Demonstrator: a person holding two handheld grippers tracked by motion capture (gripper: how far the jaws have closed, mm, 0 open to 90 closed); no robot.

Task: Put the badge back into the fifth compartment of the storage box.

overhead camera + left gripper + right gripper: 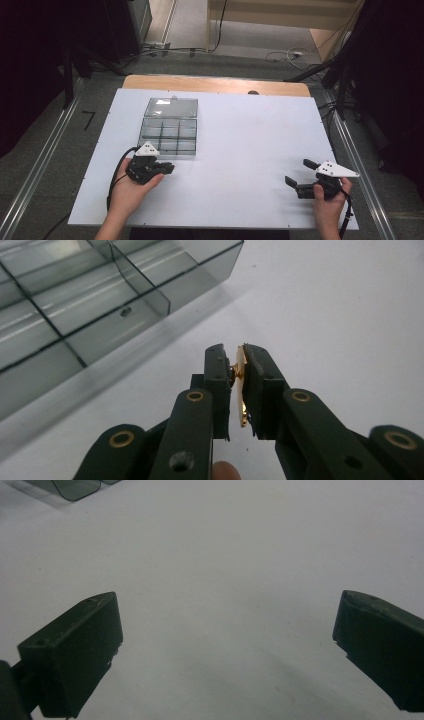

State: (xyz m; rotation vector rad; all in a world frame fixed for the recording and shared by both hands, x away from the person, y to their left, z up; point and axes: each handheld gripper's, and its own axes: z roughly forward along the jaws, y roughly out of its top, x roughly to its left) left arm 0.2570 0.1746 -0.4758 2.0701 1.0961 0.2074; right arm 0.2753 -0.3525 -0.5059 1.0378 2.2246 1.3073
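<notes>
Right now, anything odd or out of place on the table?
Nothing stands out. The clear box sits square on the table with its lid open flat. The left gripper pinches a small gold piece; the right gripper is open.

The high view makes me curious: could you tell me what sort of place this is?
Probably a lab recording setup: a white table on rails, dark stands around it and cables across the floor.

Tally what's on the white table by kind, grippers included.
Clear compartment boxes: 1, lid open
Small gold-coloured pieces: 1, pinched in the left gripper, piece at
Grippers: 2, the second being the right gripper, jaws apart with nothing between them
Total: 4
</notes>
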